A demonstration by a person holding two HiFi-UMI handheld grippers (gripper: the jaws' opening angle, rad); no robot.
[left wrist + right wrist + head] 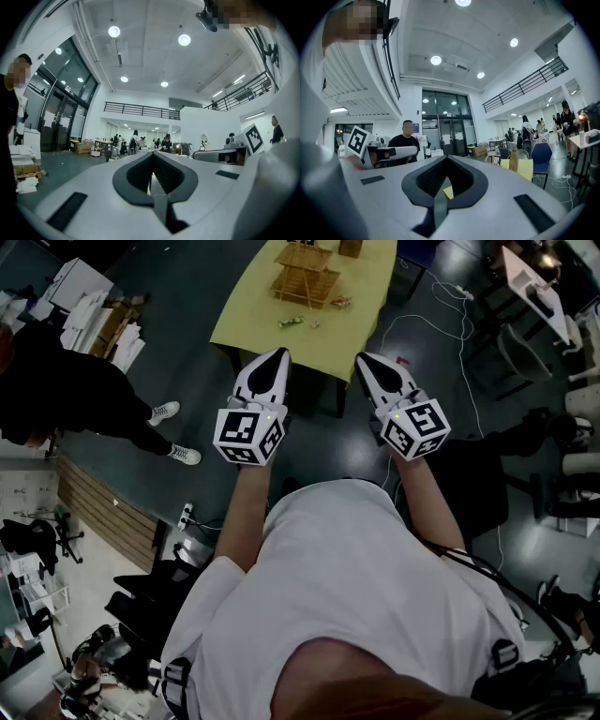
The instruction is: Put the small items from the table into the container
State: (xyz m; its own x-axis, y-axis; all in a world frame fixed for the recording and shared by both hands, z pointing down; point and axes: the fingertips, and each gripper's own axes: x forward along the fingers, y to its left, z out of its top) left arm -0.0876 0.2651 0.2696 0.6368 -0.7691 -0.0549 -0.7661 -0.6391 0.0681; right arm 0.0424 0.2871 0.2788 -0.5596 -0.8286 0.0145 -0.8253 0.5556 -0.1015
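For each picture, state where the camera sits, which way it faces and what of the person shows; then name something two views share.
Head view: on the person's head, looking steeply down at the yellow table and floor; shows the white shirt, left gripper and right gripper.
Left gripper view: on the left gripper, level along its shut jaws into a hall; only those jaws show.
Right gripper view: on the right gripper, level along its shut jaws toward glass doors.
Shared: each gripper view catches the other gripper's marker cube.
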